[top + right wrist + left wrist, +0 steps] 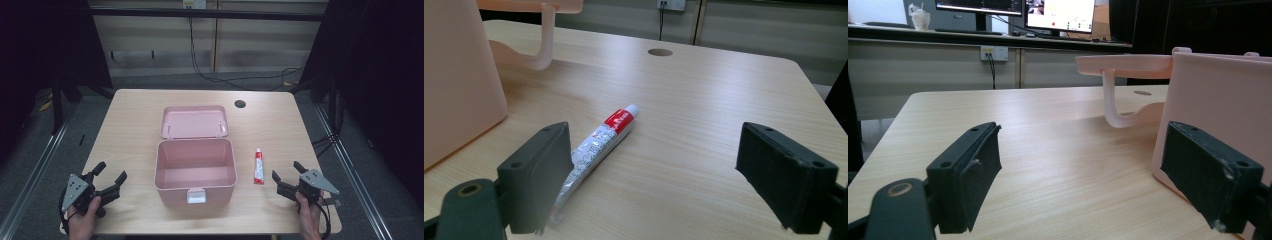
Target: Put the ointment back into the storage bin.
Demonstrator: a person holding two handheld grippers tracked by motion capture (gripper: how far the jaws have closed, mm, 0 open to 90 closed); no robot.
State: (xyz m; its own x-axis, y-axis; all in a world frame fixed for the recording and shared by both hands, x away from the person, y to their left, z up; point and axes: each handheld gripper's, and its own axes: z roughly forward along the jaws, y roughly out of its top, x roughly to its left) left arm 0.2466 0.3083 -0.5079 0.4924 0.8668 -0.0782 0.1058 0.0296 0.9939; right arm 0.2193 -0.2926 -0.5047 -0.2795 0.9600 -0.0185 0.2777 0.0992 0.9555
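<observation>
Both tongs gaping wide, gripping nothing, at the bottom of the frame.

Left tongs (111, 176) at lower left, right tongs (286, 176) at lower right, each held by a hand over the desk (130, 130). Just beyond the right tongs, a red-and-white tube (258, 167) lying flat, right of center, close beside the open pink box (195, 172) mid-frame. Farther up, lid (194, 121) thrown back; near the top edge, a dark round hole (240, 104).

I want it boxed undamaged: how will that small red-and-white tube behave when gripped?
The small red-and-white tube looks soft-walled, so it would likely dent under firm jaws. Its flat crimped tail probably stops rolling. It seems light and may skid on the smooth wooden table.
</observation>
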